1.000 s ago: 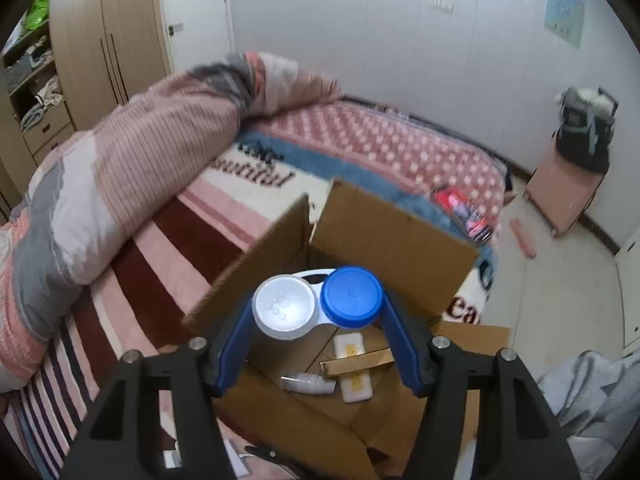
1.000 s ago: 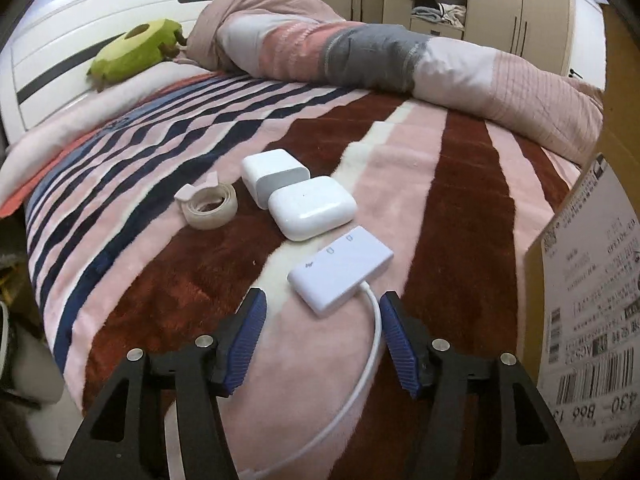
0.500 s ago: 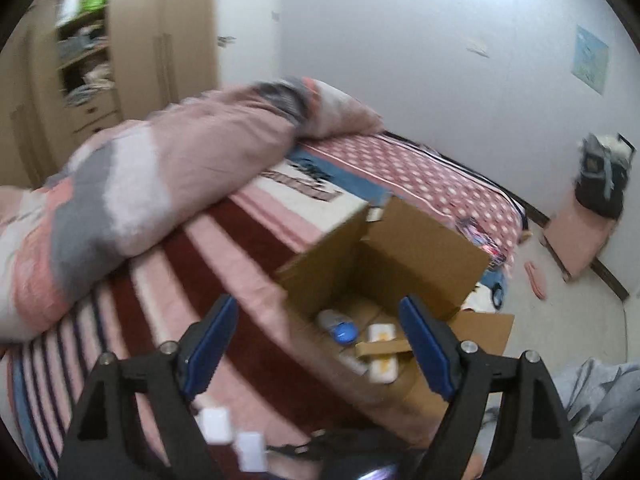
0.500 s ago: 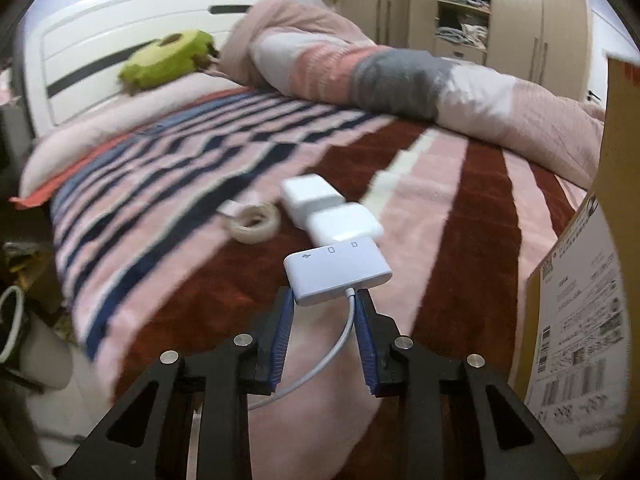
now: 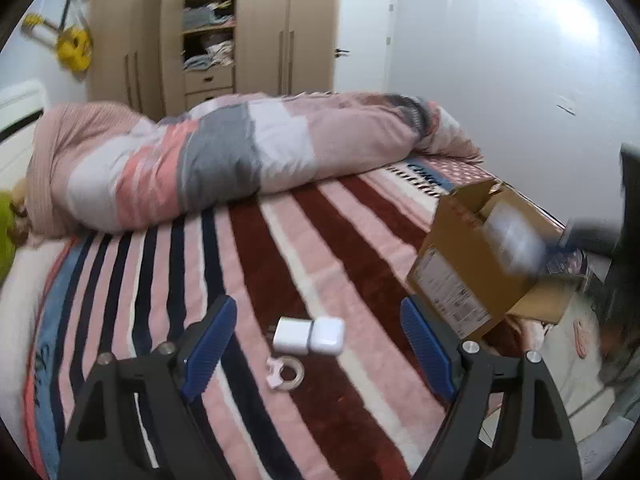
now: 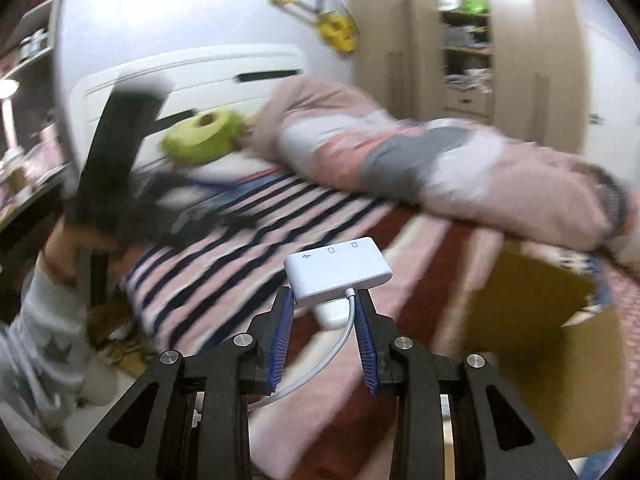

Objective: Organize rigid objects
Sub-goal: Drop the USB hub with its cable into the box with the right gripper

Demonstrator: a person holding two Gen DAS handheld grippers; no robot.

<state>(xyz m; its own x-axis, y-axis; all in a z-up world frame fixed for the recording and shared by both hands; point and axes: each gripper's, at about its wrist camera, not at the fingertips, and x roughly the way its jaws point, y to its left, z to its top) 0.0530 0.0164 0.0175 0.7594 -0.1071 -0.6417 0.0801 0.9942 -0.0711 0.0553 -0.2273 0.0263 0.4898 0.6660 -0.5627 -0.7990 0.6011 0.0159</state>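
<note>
My right gripper [image 6: 325, 300] is shut on a white USB adapter hub [image 6: 338, 270] with a white cable [image 6: 320, 364], held above the striped bed. The open cardboard box [image 6: 532, 344] lies to its right; it also shows in the left wrist view [image 5: 480, 264], with the blurred right gripper and hub [image 5: 516, 236] over it. My left gripper [image 5: 318, 322] is open and empty above the bed. Just beyond it lie a white charger block [image 5: 292, 335], a white earbud case [image 5: 328, 335] and a roll of clear tape [image 5: 285, 372].
A rolled pink and grey duvet [image 5: 224, 160] lies across the far side of the bed. A green plush toy [image 6: 204, 136] sits by the white headboard [image 6: 192, 76]. A wardrobe [image 5: 240, 36] stands behind. The floor [image 5: 576, 360] lies beyond the box.
My left gripper dropped the contact lens case into the box, then swung left over the bed. My right gripper shut on the USB hub and lifted it toward the box.
</note>
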